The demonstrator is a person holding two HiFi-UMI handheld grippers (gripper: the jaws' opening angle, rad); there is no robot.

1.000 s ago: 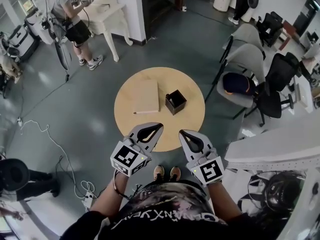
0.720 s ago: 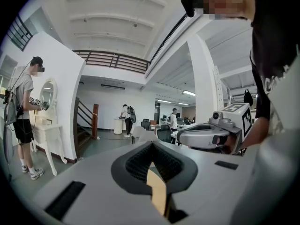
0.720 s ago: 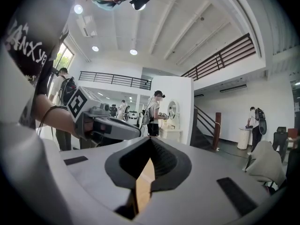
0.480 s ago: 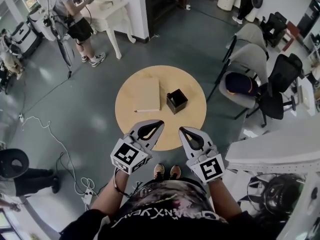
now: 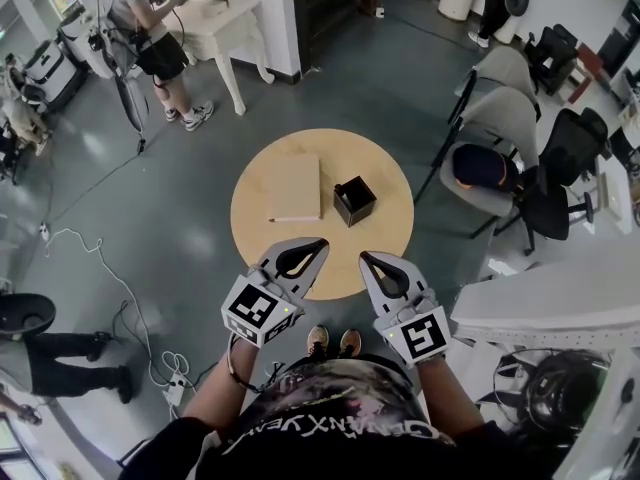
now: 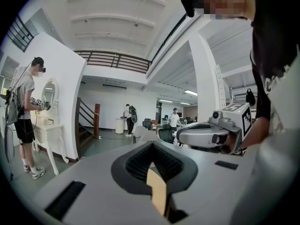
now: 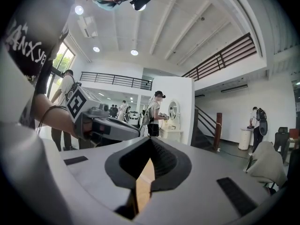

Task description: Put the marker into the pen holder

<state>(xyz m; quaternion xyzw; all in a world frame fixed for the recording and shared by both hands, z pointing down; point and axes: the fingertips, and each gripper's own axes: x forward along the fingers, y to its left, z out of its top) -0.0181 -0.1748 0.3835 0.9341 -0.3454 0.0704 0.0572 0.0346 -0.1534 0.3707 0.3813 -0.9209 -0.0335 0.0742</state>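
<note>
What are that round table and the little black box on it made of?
The round table looks like pale wood or wood-look laminate: even tan, matte top, grain too small to see. The black box, an open-topped pen holder with thin straight walls, looks dull and dark; plastic or painted wood, hard to tell from here.
</note>
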